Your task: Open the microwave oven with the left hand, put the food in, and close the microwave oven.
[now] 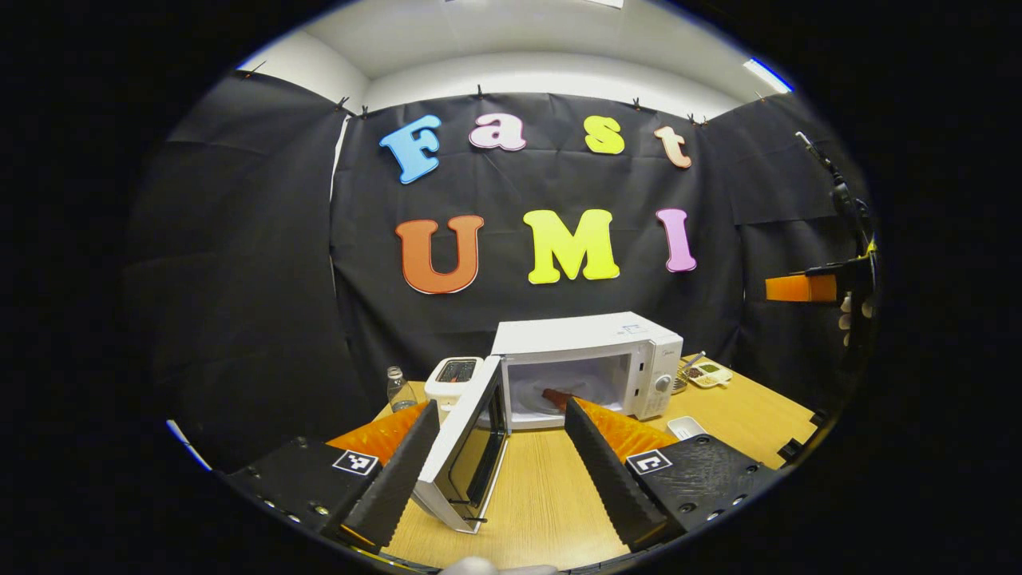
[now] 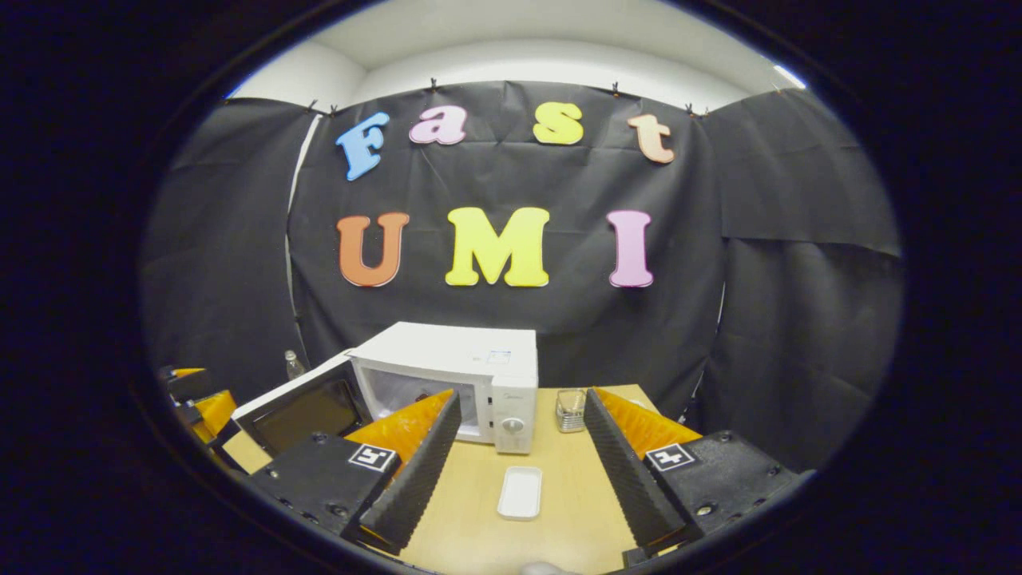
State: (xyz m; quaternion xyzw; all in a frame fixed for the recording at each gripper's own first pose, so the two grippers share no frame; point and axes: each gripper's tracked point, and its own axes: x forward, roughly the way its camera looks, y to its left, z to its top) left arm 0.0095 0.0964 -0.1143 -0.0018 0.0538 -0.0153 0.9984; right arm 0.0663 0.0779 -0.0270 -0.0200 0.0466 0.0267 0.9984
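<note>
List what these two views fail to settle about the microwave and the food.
- Microwave cavity, left gripper view: the left tool's finger covers part of a reddish item inside; too small to identify.
- Cavity, right gripper view: the right tool's finger blocks it.
- Compartment tray, left gripper view: contents too small.
</note>
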